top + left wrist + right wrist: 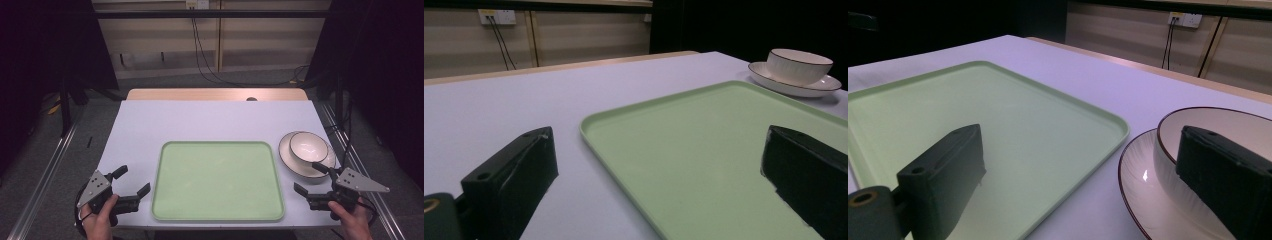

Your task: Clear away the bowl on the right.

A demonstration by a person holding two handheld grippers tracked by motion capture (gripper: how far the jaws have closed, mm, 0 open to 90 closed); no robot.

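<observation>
work in hand: judging by the layout, the white bowl and plate are to be moved onto the pale green rectangular plastic tray [218, 181]; this is a reading of the scene, not something visibly under way.
bowl: the white ceramic bowl with a dark rim [308, 146] sits inside the white, dark-rimmed ceramic plate [290, 158], both on the pale lilac table top [200, 120], just beside the tray's far right corner and off it.
tray: lies flat in the middle of the near half of the table, nothing on it.
right gripper: the right gripper [311, 179], held in the person's right hand [353, 220], has its jaws spread wide with nothing between the pads; it sits near the plate's near edge, and in the right gripper view one jaw overlaps the bowl while the other lies over the tray. i cannot tell whether it touches the crockery.
left gripper: the left gripper [133, 180], in the left hand [100, 220], is also wide apart and holds nothing, resting at the tray's left edge, well apart from the bowl.
done: nothing yet, as far as can be judged; bowl and plate stand untouched outside the tray.
left: all of it, probably: take hold of the bowl or plate, carry it across, set it on the tray.
</observation>
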